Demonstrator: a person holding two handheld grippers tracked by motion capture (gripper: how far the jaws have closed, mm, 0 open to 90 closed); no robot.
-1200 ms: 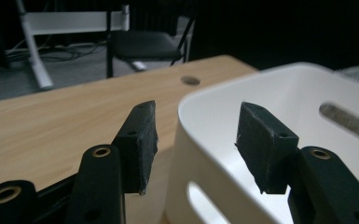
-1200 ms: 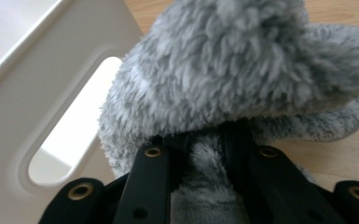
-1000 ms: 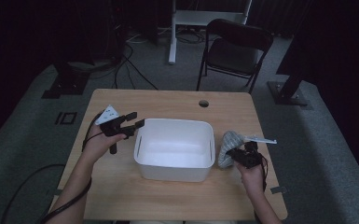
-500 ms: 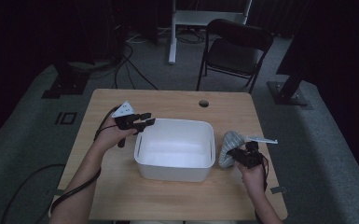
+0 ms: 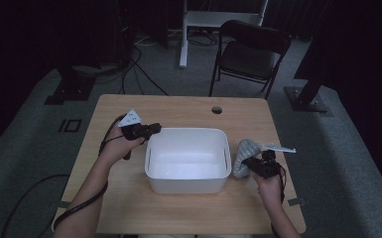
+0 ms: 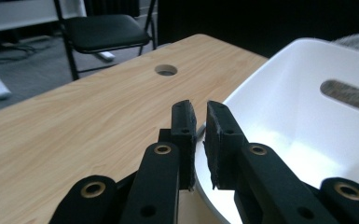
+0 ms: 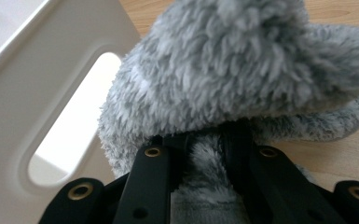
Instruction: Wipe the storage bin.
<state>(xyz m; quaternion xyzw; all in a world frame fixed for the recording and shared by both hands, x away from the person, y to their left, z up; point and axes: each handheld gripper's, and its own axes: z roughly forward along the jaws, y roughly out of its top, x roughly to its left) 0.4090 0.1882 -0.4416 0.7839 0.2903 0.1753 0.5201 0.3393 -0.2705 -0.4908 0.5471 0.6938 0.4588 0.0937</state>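
Fluffy grey cloth (image 5: pixel 242 157) sits clamped in the right gripper (image 5: pixel 259 165), touching the white tub's (image 5: pixel 187 182) wall at 3 o'clock, with bare desk (image 5: pixel 188 210) nearer the person. At 10 o'clock, the left gripper (image 5: pixel 151 129) has just been closing; its jaws stand almost together on nothing, over the tub's rim. Open desk lies beyond, toward 12.

A dim recording studio or laboratory space. A light wooden table (image 5: pixel 129 208) with a cable hole (image 5: pixel 217 109) stands on grey carpet (image 5: pixel 30 163). Black stand bases (image 5: pixel 69 89) flank it, loose cables (image 5: pixel 139 54) trail across the floor, and a black folding chair (image 5: pixel 250 54) sits beside a white desk frame (image 5: pixel 183 39) against dark surroundings.
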